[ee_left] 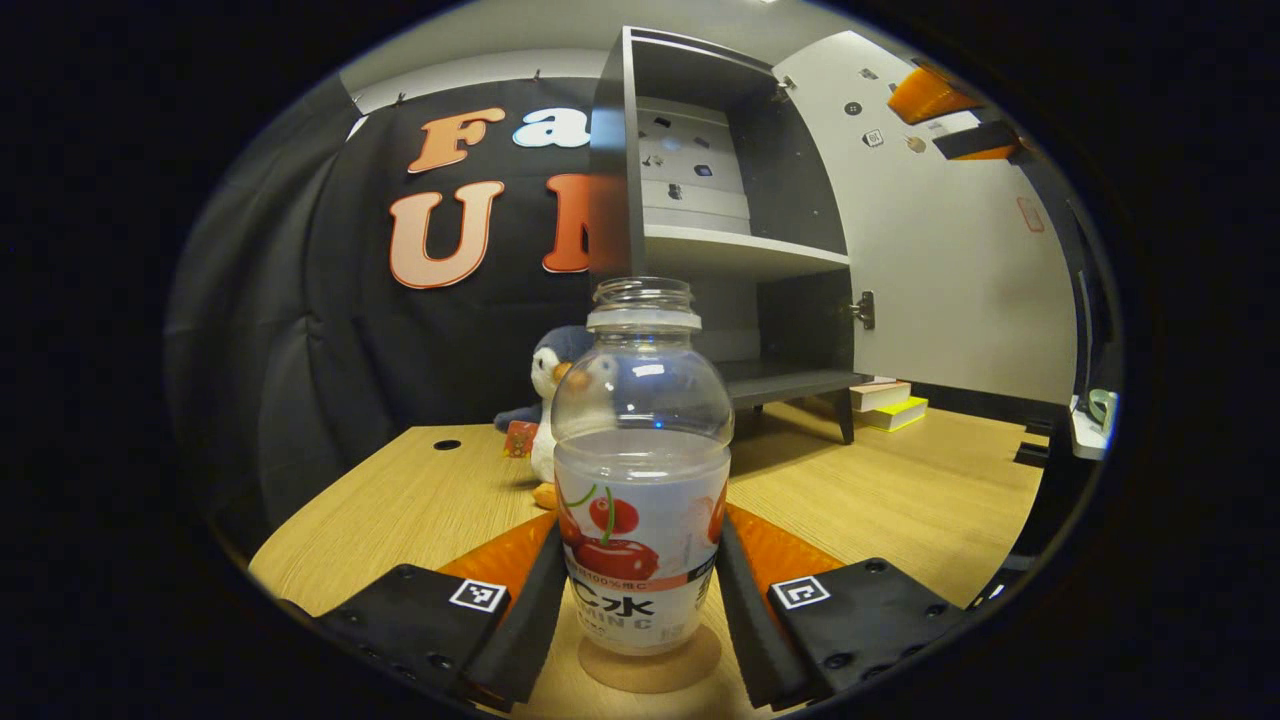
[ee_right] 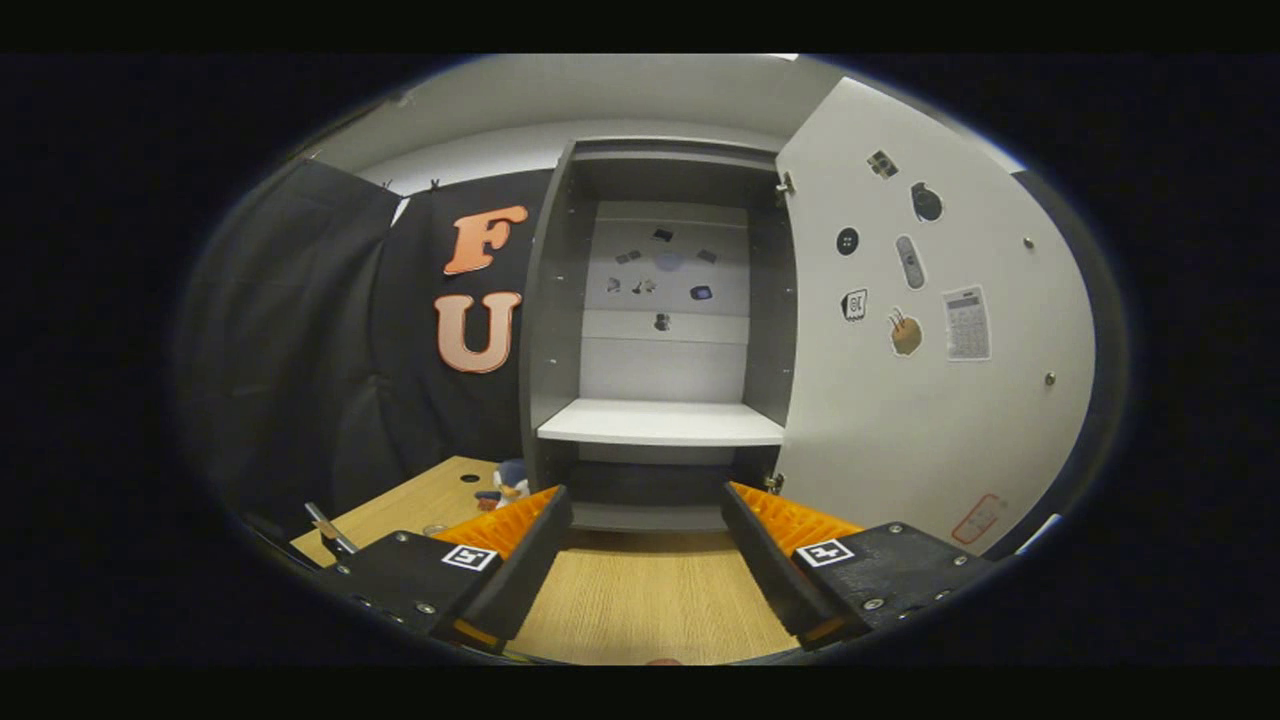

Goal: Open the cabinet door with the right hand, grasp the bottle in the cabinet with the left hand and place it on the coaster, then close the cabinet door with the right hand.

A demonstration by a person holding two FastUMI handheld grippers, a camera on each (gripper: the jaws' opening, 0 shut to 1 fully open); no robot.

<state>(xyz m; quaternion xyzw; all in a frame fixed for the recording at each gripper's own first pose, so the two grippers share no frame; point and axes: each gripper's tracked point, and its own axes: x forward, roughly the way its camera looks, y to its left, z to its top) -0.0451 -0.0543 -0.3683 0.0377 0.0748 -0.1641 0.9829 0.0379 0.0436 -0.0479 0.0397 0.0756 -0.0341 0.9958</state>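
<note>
Left gripper view: bottle [ee_left: 641, 470] upright on coaster [ee_left: 650, 662] on bench [ee_left: 400, 500], left gripper [ee_left: 640, 590] straddling it, fingers [ee_left: 535, 600] alongside label; contact or slight gap cannot be told. Door [ee_left: 940, 250] swung wide, cabinet [ee_left: 700, 200] shelves bare. Right gripper view: right gripper [ee_right: 645, 560] spread apart, holding nothing, facing open cabinet. Judged progress: door opened, bottle set on coaster; remaining: release, withdraw left, close door with right.
</note>
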